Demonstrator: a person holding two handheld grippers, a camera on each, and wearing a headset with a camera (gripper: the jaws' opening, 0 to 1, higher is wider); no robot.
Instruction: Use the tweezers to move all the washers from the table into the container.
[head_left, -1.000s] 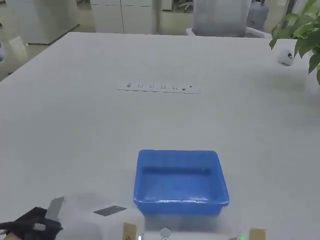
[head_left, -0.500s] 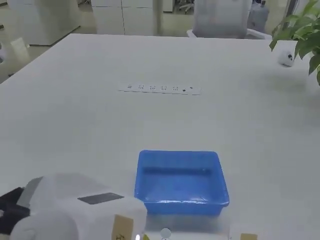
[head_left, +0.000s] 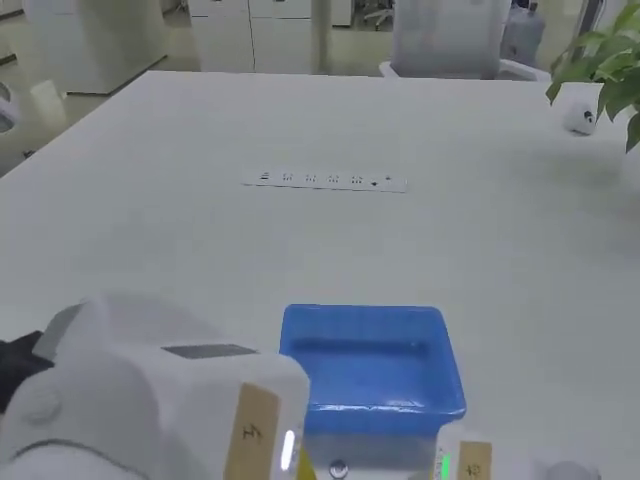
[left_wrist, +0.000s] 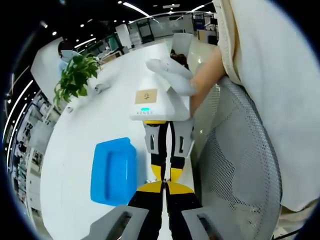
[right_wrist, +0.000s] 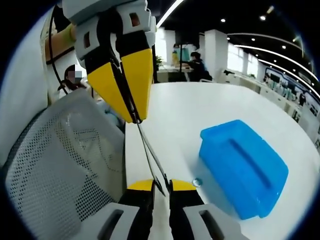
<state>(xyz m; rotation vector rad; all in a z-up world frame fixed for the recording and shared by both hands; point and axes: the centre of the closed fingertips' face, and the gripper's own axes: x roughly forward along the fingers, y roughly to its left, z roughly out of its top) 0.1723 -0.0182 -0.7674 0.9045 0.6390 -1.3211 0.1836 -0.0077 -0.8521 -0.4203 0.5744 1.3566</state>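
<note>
- The tweezers (right_wrist: 149, 155) are spanned between the two grippers at the near edge of the surface (right_wrist: 200, 110). This is judged to be a hand-over or re-seating of the tool ahead of any picking.
- The upper end of the tweezers is pinched between the pressed-together fingers (right_wrist: 137, 75) of the left gripper (right_wrist: 132, 119), so that the tool is steadied and aimed downward.
- The lower end is set in the narrow gap between the fingers of the right gripper (right_wrist: 161, 189). Whether it is clamped there or merely enclosed cannot be told.
- One washer (right_wrist: 196, 182) is seen lying flat on the surface, just beside one finger of the right gripper and apart from the tweezer tips. It is placed between that gripper and the blue container (right_wrist: 222, 150).
- The container is set just beyond the washer, which is judged to make the carry short. Its inside is not seen well enough for any washers to be counted.
</note>
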